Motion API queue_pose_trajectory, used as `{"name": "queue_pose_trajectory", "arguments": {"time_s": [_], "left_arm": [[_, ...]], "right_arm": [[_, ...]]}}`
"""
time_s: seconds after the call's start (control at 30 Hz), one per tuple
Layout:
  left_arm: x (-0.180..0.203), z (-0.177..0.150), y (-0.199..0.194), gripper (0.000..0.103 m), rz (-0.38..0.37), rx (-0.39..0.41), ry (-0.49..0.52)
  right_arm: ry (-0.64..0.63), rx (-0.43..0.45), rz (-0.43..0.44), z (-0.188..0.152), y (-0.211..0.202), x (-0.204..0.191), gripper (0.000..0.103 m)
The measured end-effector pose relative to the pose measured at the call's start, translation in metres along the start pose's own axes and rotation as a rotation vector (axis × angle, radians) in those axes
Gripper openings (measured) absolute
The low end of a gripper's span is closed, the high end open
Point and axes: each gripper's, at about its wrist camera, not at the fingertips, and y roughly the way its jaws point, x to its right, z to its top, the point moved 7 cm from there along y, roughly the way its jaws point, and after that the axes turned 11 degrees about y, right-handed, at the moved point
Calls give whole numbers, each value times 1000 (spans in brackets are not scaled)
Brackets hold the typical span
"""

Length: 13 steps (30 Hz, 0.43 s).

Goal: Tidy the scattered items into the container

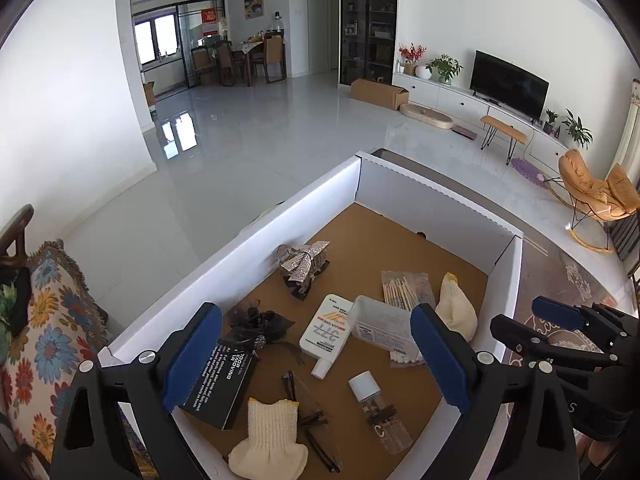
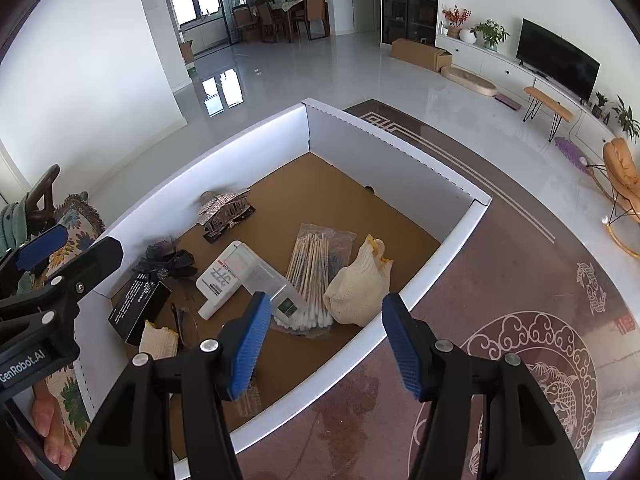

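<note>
Container (image 1: pixel 256 236): white-walled cardboard box with bare brown floor, sitting on a patterned brown table top (image 2: pixel 520 280), seen from above by both wrist cameras. Contents, all lying on the box floor: silver sequin bow (image 1: pixel 305 263) toward the far left; black ribbon bow (image 1: pixel 256 318) nearer, against the left wall; black printed carton (image 1: pixel 218 384) just near of that bow; white tube (image 1: pixel 326 330) at centre, cap toward the near side; clear plastic case (image 1: pixel 378 320) just right of the tube, overlapping a bag of cotton swabs (image 2: pixel 310 276); cream knitted glove (image 2: pixel 358 286) by the right wall; second cream glove (image 1: pixel 270 436) at the near edge; dark-framed glasses (image 1: pixel 308 420) beside it; small clear bottle with white cap (image 1: pixel 374 404) near centre-right. Left gripper (image 1: pixel 316 356) hangs over the near part of the box, blue pads spread wide, nothing between them. Right gripper (image 2: pixel 326 344) sits over the box's near right wall, pads likewise apart and empty. A person's fingertips (image 2: pixel 50 436) show at the lower left of the right view
</note>
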Motion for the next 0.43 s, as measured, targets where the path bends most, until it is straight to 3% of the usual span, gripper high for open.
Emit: {"name": "queue_pose_trajectory", "arguments": {"time_s": [0.2, 0.27, 0.3, 0.43], "left_arm": [[0, -9, -2, 96, 18, -15, -5], [2, -15, 2, 97, -10, -40, -19], [2, -18, 3, 103, -40, -47, -36], [1, -27, -7, 103, -78, 10, -115]], "right_arm": [[-9, -6, 21, -5, 5, -9, 59], [-7, -11, 20, -8, 9, -9, 59], [-4, -12, 18, -9, 10, -8, 59], [13, -8, 27, -12, 13, -6, 59]]}}
